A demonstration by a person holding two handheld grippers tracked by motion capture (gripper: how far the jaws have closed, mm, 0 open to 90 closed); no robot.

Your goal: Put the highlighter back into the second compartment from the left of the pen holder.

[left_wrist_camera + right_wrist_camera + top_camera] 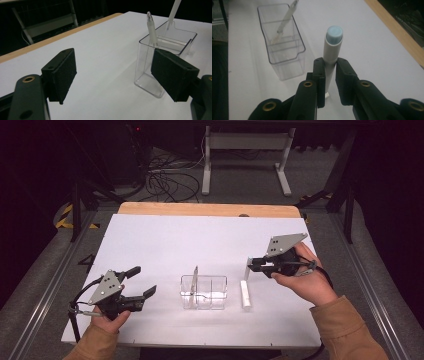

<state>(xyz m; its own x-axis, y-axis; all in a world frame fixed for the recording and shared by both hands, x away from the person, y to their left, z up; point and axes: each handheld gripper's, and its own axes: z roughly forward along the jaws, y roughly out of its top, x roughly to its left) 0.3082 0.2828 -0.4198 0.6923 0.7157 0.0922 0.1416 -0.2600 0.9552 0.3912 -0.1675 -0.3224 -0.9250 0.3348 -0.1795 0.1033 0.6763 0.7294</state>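
— Where was the marker, and which hand had it?

— The right gripper [329, 75] was clamped on the white marker [331, 50], its jaws pinching the barrel partway down, blue-capped end up. In the high view the marker [248, 265] stood nearly upright at the gripper's [250, 265] tip, just above the white board [165, 240] toward its right edge.

— And the goal?

— Most likely the clear holder [204, 292], which stood near the middle of the board's near edge, to the left of the marker. One pen [195, 279] already leaned in its left compartment. A second white marker [245, 294] lay flat between the holder and the right hand, long axis running front to back.

— How was the right hand posed?

— The right hand [300, 277] held the gripper level, pointing left toward the holder. The right hand was plainly the nearer one.

— The other side?

— The left gripper [142, 282] rested near the board's near-left corner, jaws spread wide with nothing between them, aimed at the holder [165, 57].
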